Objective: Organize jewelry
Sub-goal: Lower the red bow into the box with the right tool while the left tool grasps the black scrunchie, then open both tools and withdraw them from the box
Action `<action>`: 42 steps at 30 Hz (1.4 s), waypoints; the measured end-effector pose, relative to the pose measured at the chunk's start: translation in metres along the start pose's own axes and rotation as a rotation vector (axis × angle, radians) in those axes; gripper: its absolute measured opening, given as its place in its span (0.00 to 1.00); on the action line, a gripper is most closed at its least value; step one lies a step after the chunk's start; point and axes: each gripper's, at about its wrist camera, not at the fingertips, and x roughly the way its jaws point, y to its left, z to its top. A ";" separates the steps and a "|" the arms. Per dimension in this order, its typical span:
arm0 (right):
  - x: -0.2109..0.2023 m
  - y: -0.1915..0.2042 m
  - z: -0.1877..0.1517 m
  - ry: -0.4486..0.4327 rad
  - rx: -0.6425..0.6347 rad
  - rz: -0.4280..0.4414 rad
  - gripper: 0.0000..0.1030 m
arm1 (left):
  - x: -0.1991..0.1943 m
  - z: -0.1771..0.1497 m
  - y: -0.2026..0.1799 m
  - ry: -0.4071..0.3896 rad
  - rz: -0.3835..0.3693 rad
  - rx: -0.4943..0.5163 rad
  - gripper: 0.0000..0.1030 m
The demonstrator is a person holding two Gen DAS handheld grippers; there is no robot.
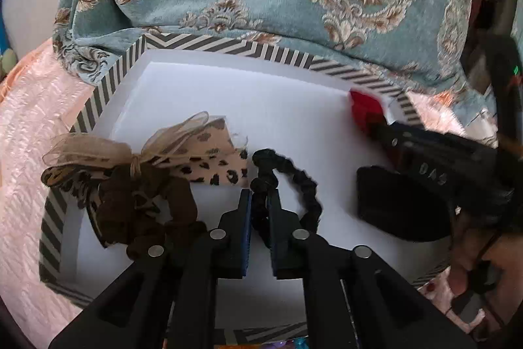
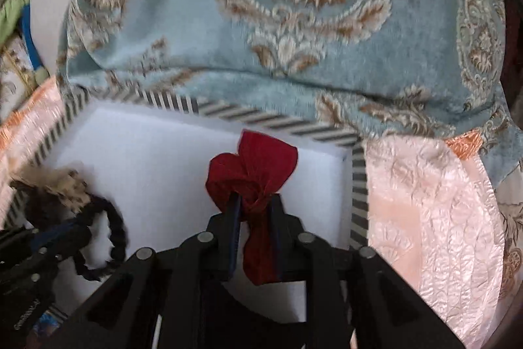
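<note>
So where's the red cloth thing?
The red fabric scrunchie is pinched in the right gripper, over the far right corner of the striped-rim white box, right of the black braided hair tie.

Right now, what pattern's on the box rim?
Black-and-white diagonal stripes on the box rim, clearest in the left wrist view.

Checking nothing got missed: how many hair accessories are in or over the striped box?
3: a leopard bow scrunchie at the box's left, a black hair tie in the left gripper, a red scrunchie in the right gripper. Grippers may hide more.
</note>
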 end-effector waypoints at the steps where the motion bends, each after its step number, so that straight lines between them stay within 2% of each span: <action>1: -0.001 -0.001 0.000 -0.004 0.005 -0.002 0.37 | -0.001 -0.001 -0.001 -0.003 0.006 0.007 0.00; 2: -0.005 -0.001 -0.001 -0.016 0.008 -0.002 0.43 | -0.002 -0.002 -0.002 -0.009 0.018 0.014 0.05; 3: -0.008 -0.001 -0.001 -0.030 0.008 -0.005 0.55 | -0.003 -0.004 -0.001 -0.015 0.024 0.017 0.07; 4: -0.010 -0.001 -0.001 -0.041 0.005 -0.015 0.61 | -0.006 -0.004 -0.001 -0.024 0.031 0.021 0.11; 9: -0.033 -0.010 -0.004 -0.121 0.036 -0.003 0.61 | -0.019 0.001 0.012 -0.051 0.022 -0.014 0.13; 13: -0.063 -0.017 -0.014 -0.223 0.049 -0.011 0.61 | -0.043 0.001 0.025 -0.116 0.043 -0.032 0.13; 17: -0.100 -0.023 -0.042 -0.317 0.047 -0.044 0.61 | -0.068 -0.016 0.042 -0.154 0.093 -0.038 0.13; 21: -0.134 -0.031 -0.079 -0.348 0.131 0.010 0.61 | -0.092 -0.049 0.063 -0.151 0.084 -0.087 0.13; 24: -0.151 -0.031 -0.111 -0.331 0.177 0.056 0.61 | -0.103 -0.076 0.062 -0.126 0.085 -0.064 0.13; 27: -0.155 -0.025 -0.142 -0.272 0.208 0.088 0.61 | -0.102 -0.100 0.056 -0.081 0.066 -0.046 0.13; 29: -0.150 -0.019 -0.166 -0.186 0.225 0.070 0.61 | -0.093 -0.113 0.049 -0.029 0.074 -0.029 0.13; 32: -0.134 -0.020 -0.184 -0.074 0.251 0.065 0.61 | -0.081 -0.119 0.044 0.009 0.105 -0.011 0.13; 34: -0.126 -0.025 -0.187 -0.037 0.273 0.076 0.56 | -0.077 -0.119 0.044 0.018 0.111 -0.015 0.13; 39: -0.127 -0.034 -0.177 -0.102 0.301 0.120 0.56 | -0.072 -0.124 0.042 0.026 0.130 0.014 0.14; 41: -0.114 -0.028 -0.166 -0.074 0.269 0.142 0.52 | -0.070 -0.124 0.041 0.023 0.137 0.020 0.15; 42: -0.107 -0.025 -0.162 -0.057 0.255 0.155 0.46 | -0.070 -0.124 0.040 0.022 0.140 0.021 0.15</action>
